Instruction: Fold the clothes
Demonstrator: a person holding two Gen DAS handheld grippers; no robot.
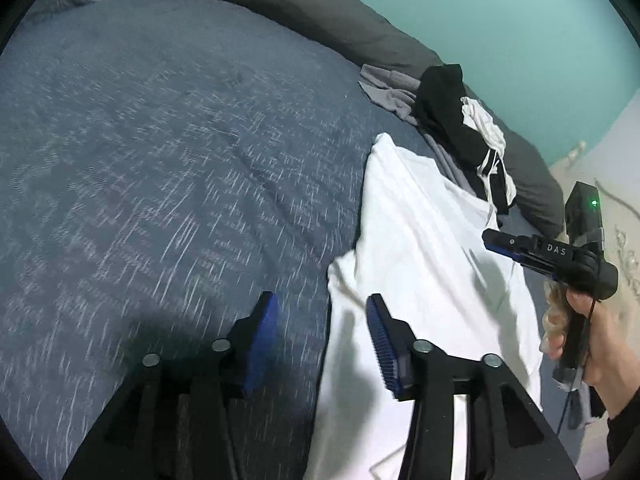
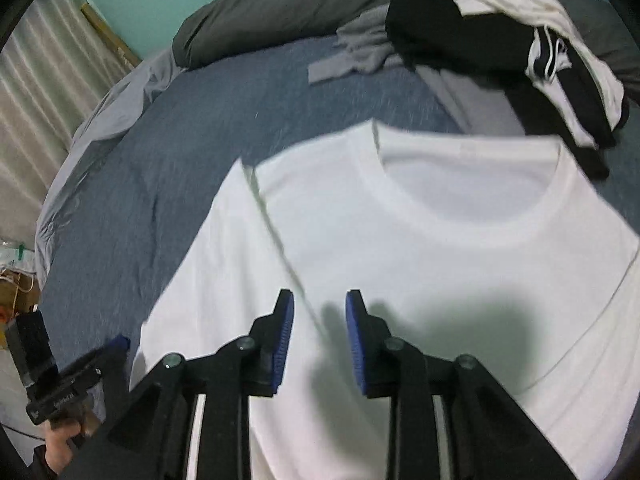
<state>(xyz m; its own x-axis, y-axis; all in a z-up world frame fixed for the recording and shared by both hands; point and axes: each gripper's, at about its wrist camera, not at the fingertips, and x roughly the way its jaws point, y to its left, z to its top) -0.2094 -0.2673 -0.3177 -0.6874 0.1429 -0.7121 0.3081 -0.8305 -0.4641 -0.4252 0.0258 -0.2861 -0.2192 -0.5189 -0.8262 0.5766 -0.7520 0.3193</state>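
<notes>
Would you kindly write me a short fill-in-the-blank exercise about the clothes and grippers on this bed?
1. The T-shirt spread flat on the bed is ____ in colour.
2. The bedspread under it is ____.
3. The jaws of the right hand-held gripper stand ____, holding nothing.
4. The unfolded pile beyond the collar holds black, white and ____ garments.

Missing words: white; blue; open; grey

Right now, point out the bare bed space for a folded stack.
Free: blue bedspread left of the white T-shirt, bordered far by the grey pillow. Crowded: beyond the shirt's collar, where the black-and-white clothes pile sits.
</notes>
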